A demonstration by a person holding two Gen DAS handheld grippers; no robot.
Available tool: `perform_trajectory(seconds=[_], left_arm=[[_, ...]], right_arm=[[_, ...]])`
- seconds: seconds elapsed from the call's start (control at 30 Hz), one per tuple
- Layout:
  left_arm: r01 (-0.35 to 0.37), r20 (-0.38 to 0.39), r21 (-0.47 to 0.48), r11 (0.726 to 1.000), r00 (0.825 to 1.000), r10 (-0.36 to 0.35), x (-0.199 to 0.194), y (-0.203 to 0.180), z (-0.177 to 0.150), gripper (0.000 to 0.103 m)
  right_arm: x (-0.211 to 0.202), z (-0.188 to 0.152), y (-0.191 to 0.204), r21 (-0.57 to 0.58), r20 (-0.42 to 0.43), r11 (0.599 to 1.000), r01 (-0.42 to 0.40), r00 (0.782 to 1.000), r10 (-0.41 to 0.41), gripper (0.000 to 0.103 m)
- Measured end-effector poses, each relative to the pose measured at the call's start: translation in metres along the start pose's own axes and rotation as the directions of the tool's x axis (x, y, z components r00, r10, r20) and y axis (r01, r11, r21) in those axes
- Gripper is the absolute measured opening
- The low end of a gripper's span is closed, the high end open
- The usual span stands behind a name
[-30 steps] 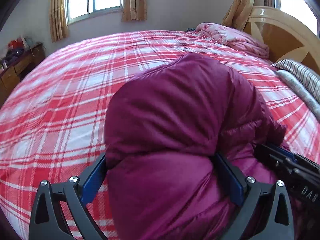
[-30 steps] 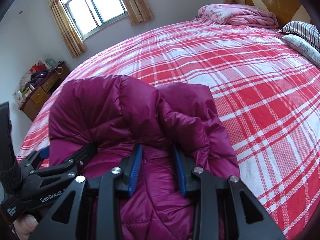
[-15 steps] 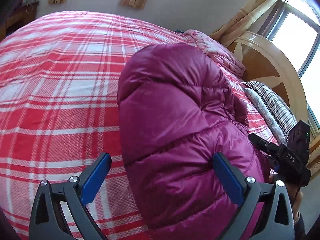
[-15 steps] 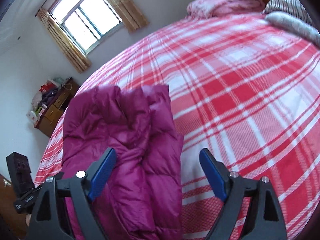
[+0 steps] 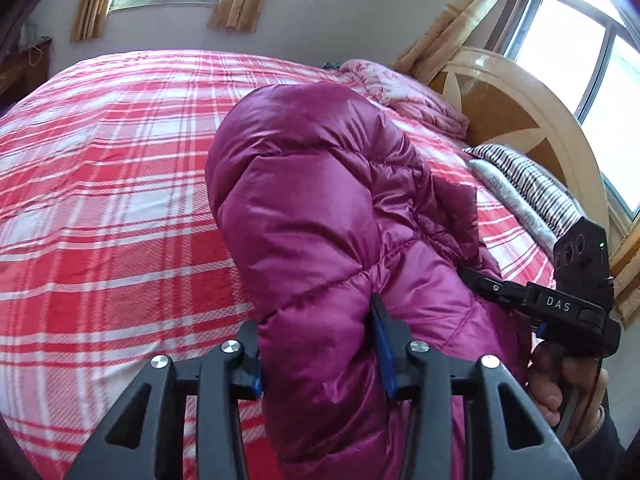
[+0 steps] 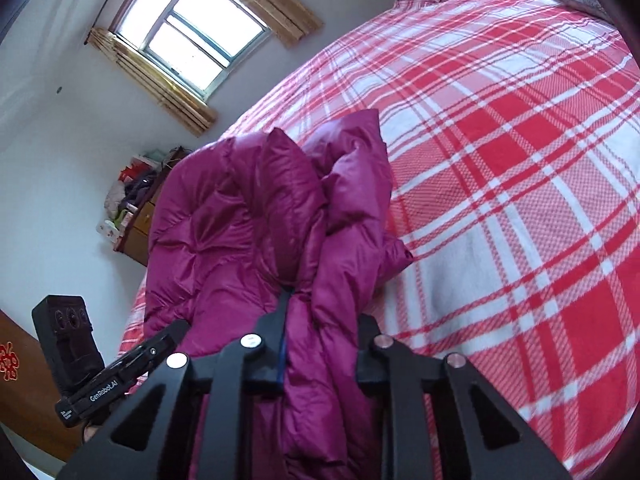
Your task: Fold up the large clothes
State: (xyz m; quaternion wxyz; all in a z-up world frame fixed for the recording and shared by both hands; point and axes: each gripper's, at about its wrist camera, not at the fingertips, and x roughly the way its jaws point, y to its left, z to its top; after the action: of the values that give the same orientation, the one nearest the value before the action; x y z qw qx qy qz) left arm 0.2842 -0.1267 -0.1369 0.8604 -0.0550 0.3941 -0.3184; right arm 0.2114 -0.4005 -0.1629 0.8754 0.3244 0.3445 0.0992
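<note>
1. The left gripper (image 5: 318, 354) has its fingertips sunk in a fold of the purple jacket (image 5: 320, 200); only the blue edges of the pads show.
2. The right gripper (image 6: 320, 354) is likewise buried: one blue pad edge shows, the other is covered by fabric.
3. The jacket's lower part runs off the bottom edge in both views, and what lies under it is hidden.
4. The hand (image 5: 560, 384) on the right gripper's handle is half cut off.
5. The clutter on the dresser (image 6: 136, 216) is too small to identify.
6. The headboard (image 5: 520, 112) is partly blocked by the pillows (image 5: 524, 188).
</note>
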Motion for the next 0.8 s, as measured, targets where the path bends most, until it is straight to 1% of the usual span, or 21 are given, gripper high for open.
perform_trajectory(seconds=[0.1, 0.13, 0.2, 0.27, 0.33, 0.4, 0.5, 0.7, 0.77, 0.8], left_arm=[[-0.063, 0.044, 0.045, 0.997, 0.997, 0.061, -0.032, 0.001, -0.006, 0.042], [-0.092, 0.063, 0.056, 0.994, 0.994, 0.089, -0.049, 0.002, -0.010, 0.042], [-0.135, 0.087, 0.050, 0.990, 0.988, 0.130, -0.075, 0.012, -0.014, 0.042], [-0.180, 0.095, 0.038, 0.983, 0.980, 0.176, -0.090, 0.029, -0.017, 0.042], [-0.232, 0.094, 0.022, 0.972, 0.969, 0.229, -0.105, 0.044, -0.022, 0.042], [-0.285, 0.103, 0.002, 0.959, 0.954, 0.283, -0.124, 0.062, -0.030, 0.042], [-0.342, 0.104, -0.028, 0.939, 0.933, 0.343, -0.142, 0.086, -0.041, 0.042], [-0.397, 0.095, -0.116, 0.910, 0.908, 0.408, -0.173, 0.133, -0.063, 0.042], [-0.412, 0.092, -0.148, 0.899, 0.899, 0.427, -0.182, 0.150, -0.071, 0.042], [-0.417, 0.091, -0.155, 0.896, 0.897, 0.433, -0.182, 0.151, -0.071, 0.042]], right_arm=[[0.001, -0.008, 0.030, -0.041, -0.008, 0.999, -0.030, 1.000, 0.030, 0.023], [0.002, -0.012, 0.043, -0.055, -0.014, 0.998, -0.044, 0.999, 0.044, 0.023], [0.009, -0.020, 0.063, -0.075, -0.025, 0.994, -0.075, 0.997, 0.073, 0.023], [0.017, -0.028, 0.088, -0.100, -0.046, 0.988, -0.113, 0.993, 0.109, 0.023], [0.031, -0.036, 0.113, -0.121, -0.080, 0.981, -0.149, 0.987, 0.140, 0.023], [0.044, -0.044, 0.135, -0.149, -0.104, 0.974, -0.169, 0.982, 0.155, 0.023], [0.065, -0.057, 0.164, -0.175, -0.145, 0.964, -0.203, 0.973, 0.178, 0.023], [0.107, -0.083, 0.215, -0.231, -0.229, 0.941, -0.249, 0.954, 0.196, 0.023], [0.125, -0.085, 0.227, -0.241, -0.256, 0.935, -0.258, 0.947, 0.196, 0.023], [0.132, -0.087, 0.232, -0.246, -0.265, 0.933, -0.262, 0.944, 0.195, 0.023]])
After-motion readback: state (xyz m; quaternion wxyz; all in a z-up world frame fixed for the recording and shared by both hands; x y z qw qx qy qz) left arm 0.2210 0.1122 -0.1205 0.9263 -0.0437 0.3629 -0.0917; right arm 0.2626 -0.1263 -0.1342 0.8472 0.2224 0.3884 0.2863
